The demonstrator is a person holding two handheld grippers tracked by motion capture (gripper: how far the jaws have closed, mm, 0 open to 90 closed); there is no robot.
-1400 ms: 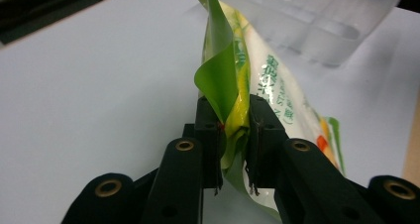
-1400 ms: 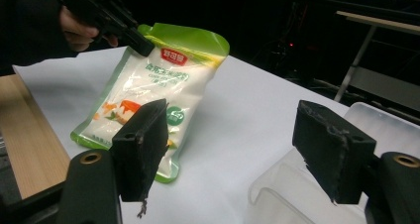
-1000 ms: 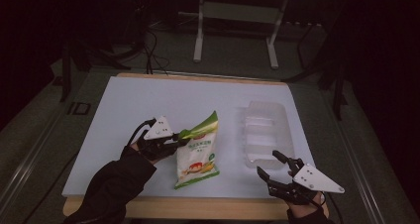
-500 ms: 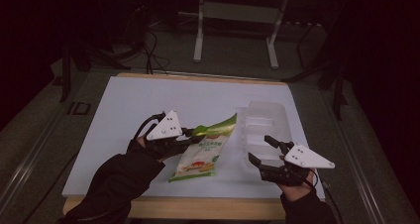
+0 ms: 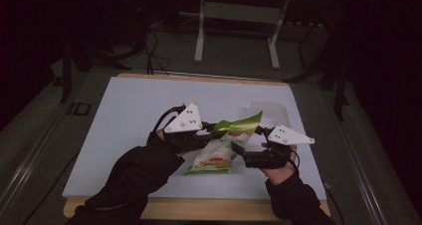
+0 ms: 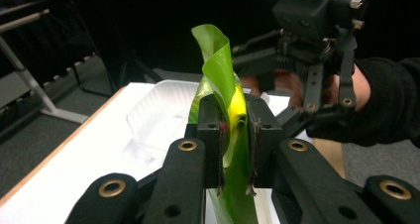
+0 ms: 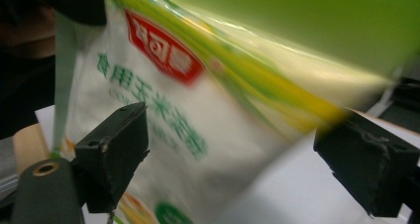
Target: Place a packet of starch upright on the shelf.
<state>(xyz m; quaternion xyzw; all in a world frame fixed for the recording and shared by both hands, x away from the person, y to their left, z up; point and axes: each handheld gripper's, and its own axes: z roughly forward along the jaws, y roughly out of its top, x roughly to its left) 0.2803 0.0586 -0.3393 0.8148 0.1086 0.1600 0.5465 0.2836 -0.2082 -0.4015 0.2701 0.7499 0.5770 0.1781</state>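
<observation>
Compared with the frame half a second back, where my right tool (image 5: 238,149) sat apart from the bag near the table's front edge, it has now closed in beside the snack bag (image 5: 219,153); my left tool (image 5: 215,129) keeps its hold on the bag's green top edge and has shifted slightly toward the middle of the white table (image 5: 124,115). Left tool: jaws pressed together on the folded green-and-yellow top seam, as the left gripper view shows, with the film (image 6: 223,85) curling up above them. Right tool: jaws spread wide, one on each side of the bag's face in the right gripper view, not touching it as far as I can tell. Bag position: lifted at its top by the left tool, its lower end resting on the table toward the front edge, between the two tools. Printing: a red logo patch (image 7: 163,48) with white characters and a line of green Chinese characters beneath it; motion blur keeps me from reading them surely. Surroundings: a clear plastic tray (image 5: 266,110) lies on the table just behind the bag; a grey metal frame (image 5: 236,23) stands on the dark floor beyond the table.
</observation>
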